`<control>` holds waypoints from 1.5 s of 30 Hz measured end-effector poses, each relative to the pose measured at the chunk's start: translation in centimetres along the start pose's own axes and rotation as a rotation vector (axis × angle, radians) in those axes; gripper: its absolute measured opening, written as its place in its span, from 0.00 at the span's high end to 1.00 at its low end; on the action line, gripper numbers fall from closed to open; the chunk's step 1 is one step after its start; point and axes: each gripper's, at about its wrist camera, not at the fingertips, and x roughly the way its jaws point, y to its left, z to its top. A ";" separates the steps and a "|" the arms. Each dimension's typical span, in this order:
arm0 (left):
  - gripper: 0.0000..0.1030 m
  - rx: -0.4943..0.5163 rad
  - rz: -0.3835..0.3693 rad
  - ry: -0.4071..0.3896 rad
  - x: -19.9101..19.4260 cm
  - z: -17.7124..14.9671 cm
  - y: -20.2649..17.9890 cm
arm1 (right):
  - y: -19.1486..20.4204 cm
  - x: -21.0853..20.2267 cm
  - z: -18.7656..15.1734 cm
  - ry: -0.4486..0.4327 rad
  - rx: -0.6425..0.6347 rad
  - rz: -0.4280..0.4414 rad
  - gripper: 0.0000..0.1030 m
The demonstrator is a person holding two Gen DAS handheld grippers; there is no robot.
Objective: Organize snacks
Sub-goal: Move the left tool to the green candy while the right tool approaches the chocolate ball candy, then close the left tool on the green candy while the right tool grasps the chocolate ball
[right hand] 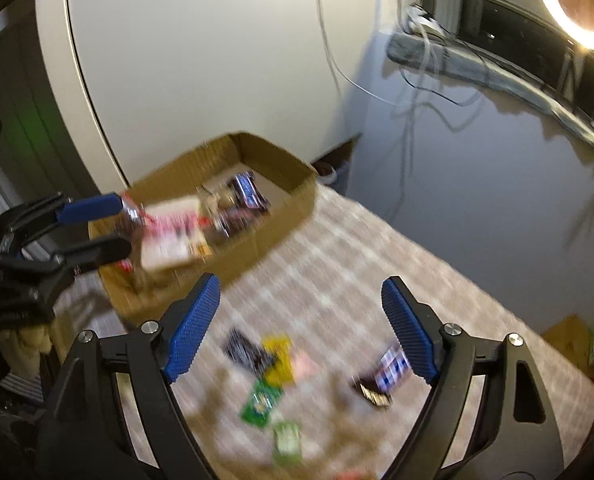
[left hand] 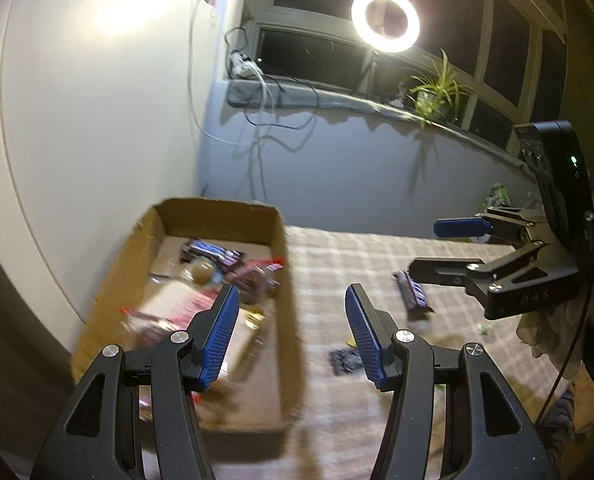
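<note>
An open cardboard box sits on a checked cloth and holds several snack packets, among them a dark bar and a red and white pack. My left gripper is open and empty, above the box's right wall. It shows in the right wrist view by the box. My right gripper is open and empty above loose snacks: a dark packet, a yellow one, a green one and a blue and white bar. It also shows in the left wrist view.
A white panel stands behind the box. A grey wall and a window sill with cables, a plant and a ring light lie beyond. A dark bar and a dark packet lie on the cloth.
</note>
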 end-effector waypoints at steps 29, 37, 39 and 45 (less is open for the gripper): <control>0.69 0.033 -0.085 0.292 8.6 -6.9 -9.9 | -5.1 -2.1 -16.1 0.140 0.159 -0.140 0.29; 0.69 0.101 -0.031 0.306 9.6 -7.2 -10.9 | -4.9 -1.1 -16.3 0.148 0.145 -0.132 0.36; 0.71 0.131 -0.017 0.304 9.7 -7.3 -11.1 | -4.7 -0.6 -16.4 0.162 0.140 -0.128 0.44; 0.78 0.178 -0.006 0.298 9.4 -7.6 -11.3 | -5.0 -0.7 -16.7 0.156 0.156 -0.098 0.56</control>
